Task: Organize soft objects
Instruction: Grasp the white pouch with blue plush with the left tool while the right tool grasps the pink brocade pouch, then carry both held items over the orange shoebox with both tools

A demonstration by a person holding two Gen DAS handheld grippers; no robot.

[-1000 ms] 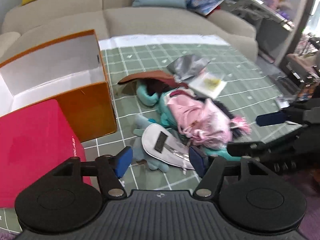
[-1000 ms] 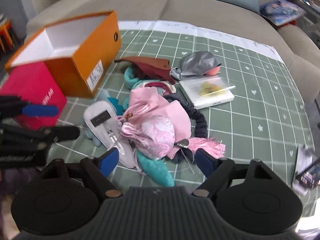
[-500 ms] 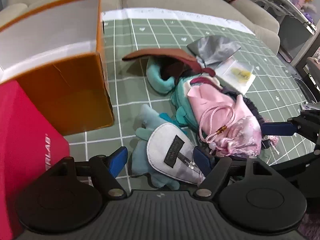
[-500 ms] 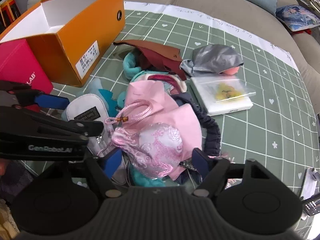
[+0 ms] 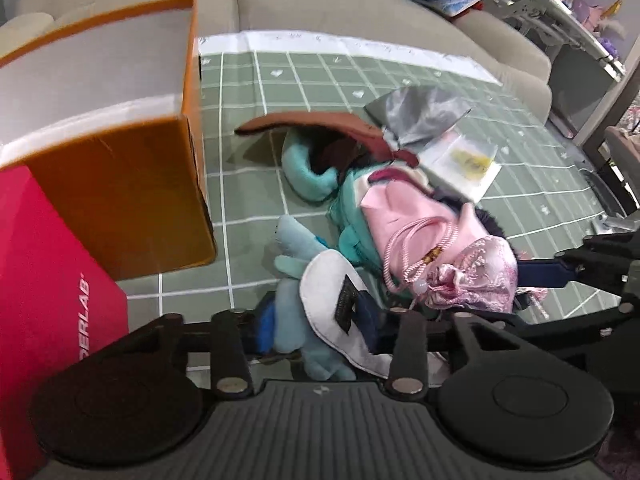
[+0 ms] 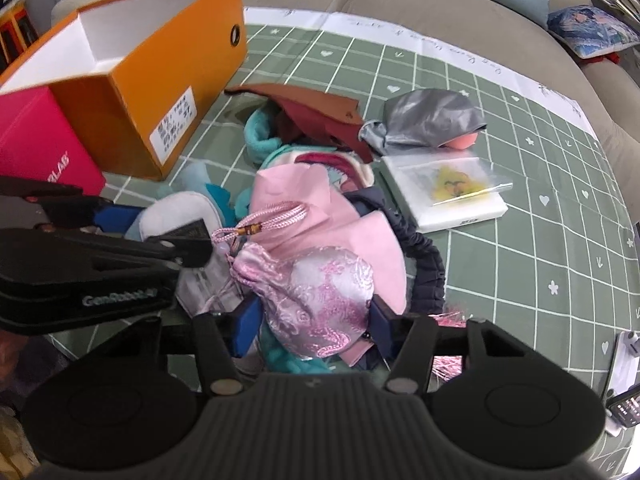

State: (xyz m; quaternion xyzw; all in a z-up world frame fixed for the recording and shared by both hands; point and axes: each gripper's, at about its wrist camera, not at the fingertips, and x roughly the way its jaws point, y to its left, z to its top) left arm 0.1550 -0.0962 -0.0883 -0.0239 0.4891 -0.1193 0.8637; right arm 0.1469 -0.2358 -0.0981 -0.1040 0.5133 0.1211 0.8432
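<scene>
— Both dropped lower into the pile since half a second ago, right?
— Yes. Left gripper (image 5: pixel 318 330) now down around the white pouch (image 5: pixel 332 312) and the pale blue plush (image 5: pixel 296 320), fingers narrower than before, blue pads pressing on both from either side.
— And the right?
— Right gripper (image 6: pixel 312 318) closed in on the pink brocade drawstring bag (image 6: pixel 320 296); pads touching its two sides, pinching it. Bag sitting on top of the pink cloth (image 6: pixel 320 208), cord looped over it.
— Where's all that lying?
— On the green grid mat (image 6: pixel 520 264), just beside the orange box (image 6: pixel 168 80), open and white inside, with the red box (image 6: pixel 36 140) touching its near end.
— Rest of the pile?
— Brown leather piece (image 6: pixel 316 112) and teal fleece (image 6: pixel 260 140) behind, grey satin bag (image 6: pixel 432 120) further right, clear packet on a white pad (image 6: pixel 444 192) next to a dark scrunchie (image 6: pixel 428 256).
</scene>
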